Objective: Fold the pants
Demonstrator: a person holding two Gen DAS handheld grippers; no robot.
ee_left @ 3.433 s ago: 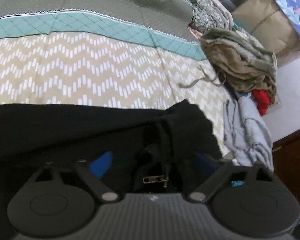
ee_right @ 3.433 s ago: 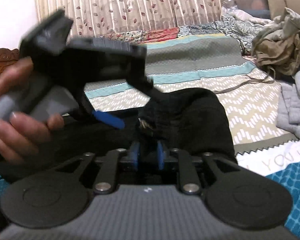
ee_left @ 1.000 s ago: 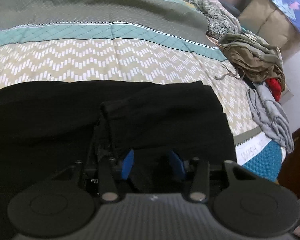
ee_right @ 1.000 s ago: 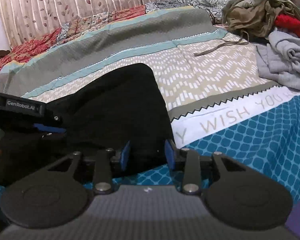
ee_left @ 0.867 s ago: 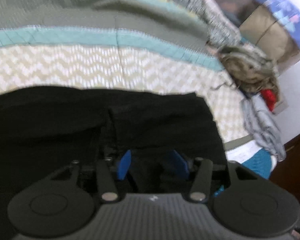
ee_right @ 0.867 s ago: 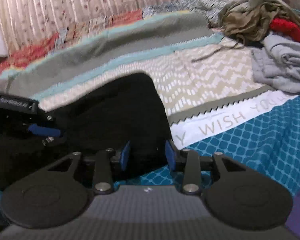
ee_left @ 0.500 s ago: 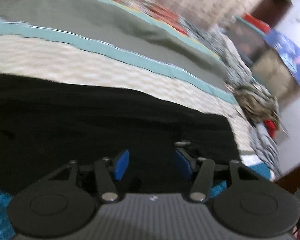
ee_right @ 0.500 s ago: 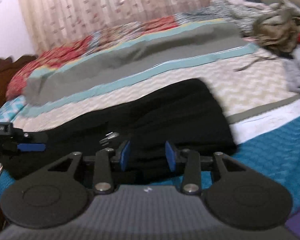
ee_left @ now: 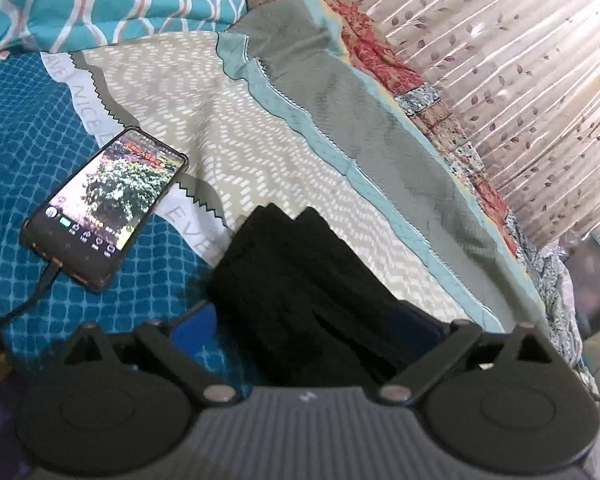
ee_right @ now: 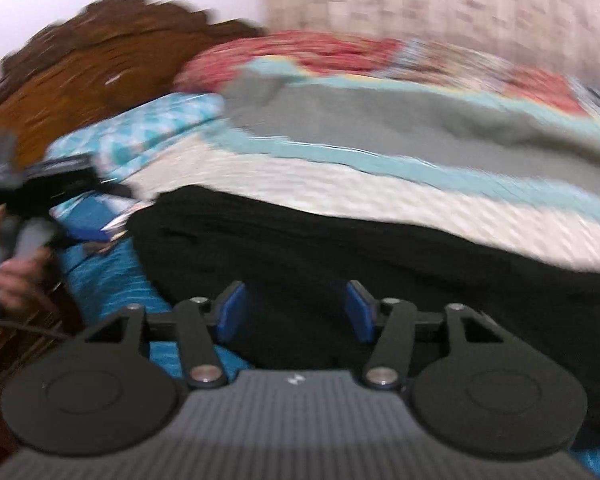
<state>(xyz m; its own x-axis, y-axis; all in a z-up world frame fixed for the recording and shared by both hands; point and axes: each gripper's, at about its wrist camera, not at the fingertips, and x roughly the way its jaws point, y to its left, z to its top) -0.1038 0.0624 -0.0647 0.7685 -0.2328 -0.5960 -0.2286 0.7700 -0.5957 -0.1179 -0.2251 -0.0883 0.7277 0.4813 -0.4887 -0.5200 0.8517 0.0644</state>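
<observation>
one pair of black pants point(ee_left: 300, 280) flat on the bedspread point(ee_left: 260, 120) | left gripper point(ee_left: 304, 330) spread wide over the hem end, nothing gripped | right gripper point(ee_right: 294, 312) also gaping over the pants, empty | one phone point(ee_left: 104, 204) far left

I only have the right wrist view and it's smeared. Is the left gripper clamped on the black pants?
Observer: No. In the left wrist view the left gripper is open, with its fingers spread wide on either side of the black pants.
Reviewer: Which end of the pants is that?
Observer: It looks like the leg end. Two narrow cuffs lie side by side, pointing away from the camera.
Reviewer: Is anything near them on the bed?
Observer: A phone with its screen lit and a cable plugged in lies on the blue part of the bedspread, apart from the pants.
</observation>
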